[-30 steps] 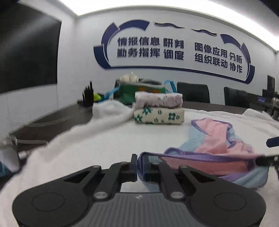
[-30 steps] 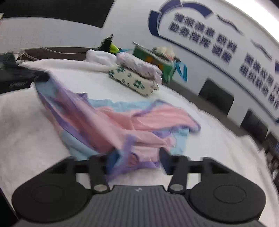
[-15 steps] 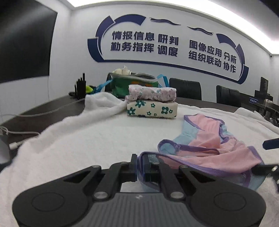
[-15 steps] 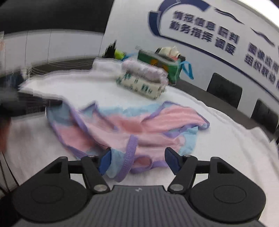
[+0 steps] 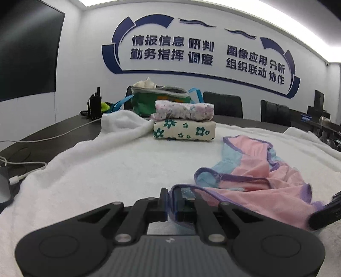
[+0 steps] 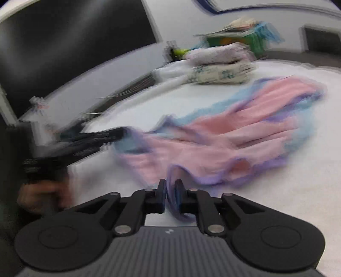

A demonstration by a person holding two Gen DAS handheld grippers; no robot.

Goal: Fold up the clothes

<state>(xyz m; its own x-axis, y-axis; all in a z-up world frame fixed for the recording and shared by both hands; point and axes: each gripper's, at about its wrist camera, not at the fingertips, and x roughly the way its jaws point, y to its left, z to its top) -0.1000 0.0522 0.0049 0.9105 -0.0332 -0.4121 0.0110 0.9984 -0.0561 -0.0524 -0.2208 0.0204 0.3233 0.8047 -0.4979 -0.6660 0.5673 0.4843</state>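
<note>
While clamped on a purple hem, the left gripper [image 5: 170,200] holds the near-left edge of the pink garment [image 5: 262,170], jaws nearly closed. Garment lies crumpled on the white towel [image 5: 119,166] covering the worktop, at 4 o'clock from the folded stack [image 5: 184,121]. Right gripper [image 6: 170,190], jaws pinched tight on another purple edge [image 6: 177,204]; right view blurred.

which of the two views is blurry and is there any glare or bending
Right wrist view: heavy motion smear across the pink garment, the folded stack and the left tongs; only its own right tongs look crisp. Left wrist view: sharp, with blown-out ceiling light and fisheye bending of the wall lettering.
</note>
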